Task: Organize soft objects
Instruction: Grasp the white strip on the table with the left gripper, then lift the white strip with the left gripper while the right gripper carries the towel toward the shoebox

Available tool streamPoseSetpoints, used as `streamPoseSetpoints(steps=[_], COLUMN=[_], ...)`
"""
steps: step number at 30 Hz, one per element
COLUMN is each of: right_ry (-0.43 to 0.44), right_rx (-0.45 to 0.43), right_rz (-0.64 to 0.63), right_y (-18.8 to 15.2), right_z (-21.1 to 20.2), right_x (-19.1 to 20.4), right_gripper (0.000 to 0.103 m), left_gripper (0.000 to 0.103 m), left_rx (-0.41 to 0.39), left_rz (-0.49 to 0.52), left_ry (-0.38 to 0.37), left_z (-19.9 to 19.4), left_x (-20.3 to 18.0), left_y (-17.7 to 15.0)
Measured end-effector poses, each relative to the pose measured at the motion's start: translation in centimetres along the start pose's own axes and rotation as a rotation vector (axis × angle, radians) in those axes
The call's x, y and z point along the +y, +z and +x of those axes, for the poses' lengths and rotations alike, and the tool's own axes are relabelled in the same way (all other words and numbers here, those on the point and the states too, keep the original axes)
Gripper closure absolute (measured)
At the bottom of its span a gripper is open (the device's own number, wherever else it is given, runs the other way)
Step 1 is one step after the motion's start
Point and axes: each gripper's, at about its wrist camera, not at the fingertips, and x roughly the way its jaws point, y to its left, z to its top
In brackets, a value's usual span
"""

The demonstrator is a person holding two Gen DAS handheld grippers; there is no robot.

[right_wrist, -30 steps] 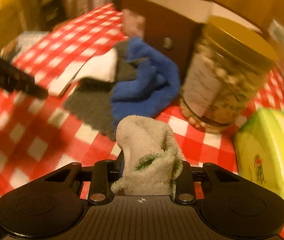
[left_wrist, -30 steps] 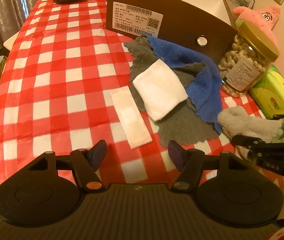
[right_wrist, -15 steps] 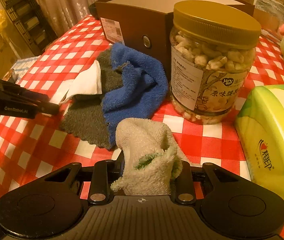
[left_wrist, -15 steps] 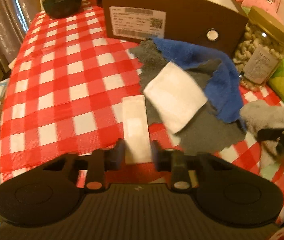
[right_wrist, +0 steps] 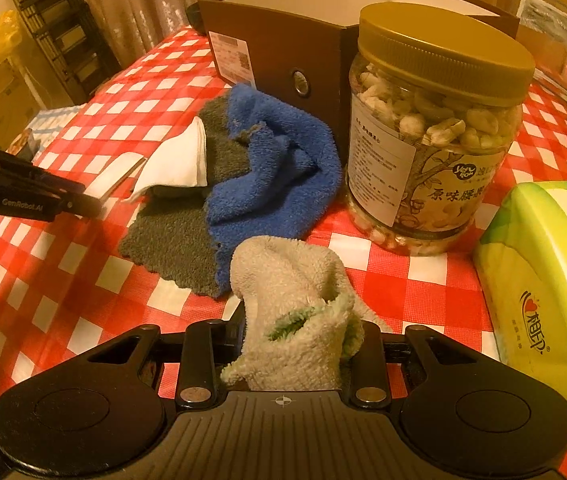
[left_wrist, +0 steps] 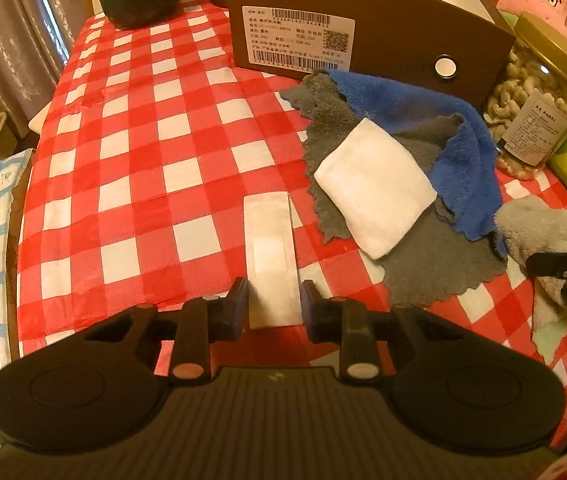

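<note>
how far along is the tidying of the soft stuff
Early: nothing visibly put away yet. The right tongs grip the beige towel; the left tongs straddle the white strip. The white pad, blue cloth and grey cloth lie heaped.

Left tool (left_wrist: 274,304) advanced, narrowed from wide open; fingers now flank white strip (left_wrist: 271,264).

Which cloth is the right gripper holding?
The beige terry cloth, pinched in the right gripper; the blue, grey and white cloths lie loose.
</note>
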Motion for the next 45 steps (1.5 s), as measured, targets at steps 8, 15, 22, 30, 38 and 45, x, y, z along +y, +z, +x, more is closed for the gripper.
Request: streamPoseSetpoints(steps=[8,15,22,30,38,45], right_ry=[-0.001,-0.004,-0.004,0.007,0.028,0.043], right_rx=[-0.012,-0.017,-0.027,-0.054,-0.098,-0.141], right_rz=[0.008,0.011,0.024,0.068,0.132,0.16], right_y=[-0.2,-0.3,-0.6,-1.1,-1.3,-1.1], right_z=[-0.2,-0.6,-1.4,-3.0,-5.9,-9.3], right_x=[0.0,0.1,-0.1,-0.8,-2.0,-2.9], right_gripper=[0.07,0.071,0.071,0.072,0.072,0.072], left_gripper=[0.081,0.081,0.081,0.081,0.081,0.081], left_rx=[-0.008,-0.03,-0.056,-0.091,-0.134,-0.17], left_rz=[-0.017,-0.026,-0.026,-0.014,0.035,0.084], left_ry=[-0.014,-0.017,-0.022,-0.057,-0.115,-0.154], left_z=[-1.1,-2.5,-3.9,-5.7,-7.8,-9.1], left_x=[0.1,-0.2,-0.7,-2.2,-5.1,-7.6], left_y=[-0.3,-0.4,-0.6,-0.6,0.0,1.0])
